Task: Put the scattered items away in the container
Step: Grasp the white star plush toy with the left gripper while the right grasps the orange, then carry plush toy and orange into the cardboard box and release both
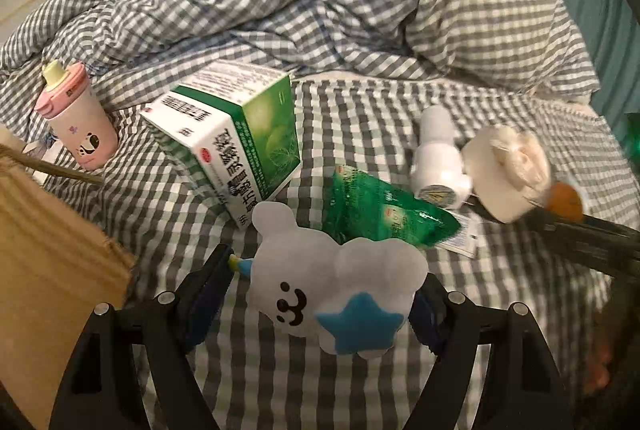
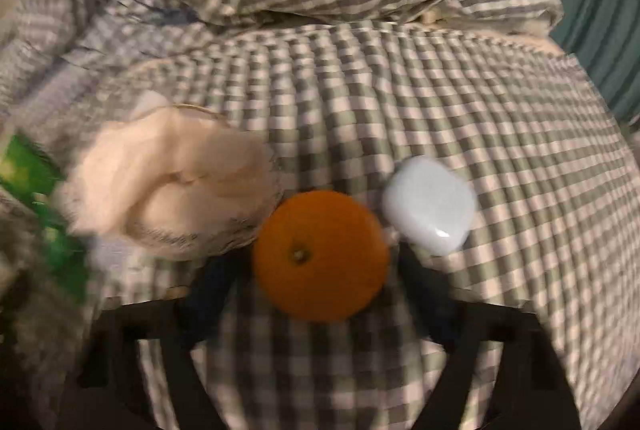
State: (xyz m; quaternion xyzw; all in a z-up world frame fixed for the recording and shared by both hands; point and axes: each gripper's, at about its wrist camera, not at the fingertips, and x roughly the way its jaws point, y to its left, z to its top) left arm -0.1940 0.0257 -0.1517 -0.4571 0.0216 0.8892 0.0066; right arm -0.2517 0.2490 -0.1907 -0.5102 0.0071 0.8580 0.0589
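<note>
While both jaws grip — L: plush cloud toy (image 1: 336, 294) btwn jaws | R: orange (image 2: 320, 256) btwn jaws

On the checked bedding: one plush cloud toy (image 1: 336, 294), one medicine box (image 1: 232, 134), one green sachet (image 1: 384, 214), one pink-lidded cup (image 1: 78, 118), one white bottle (image 1: 438, 158), one orange (image 2: 320, 256), one pale blue case (image 2: 430, 204).
</note>
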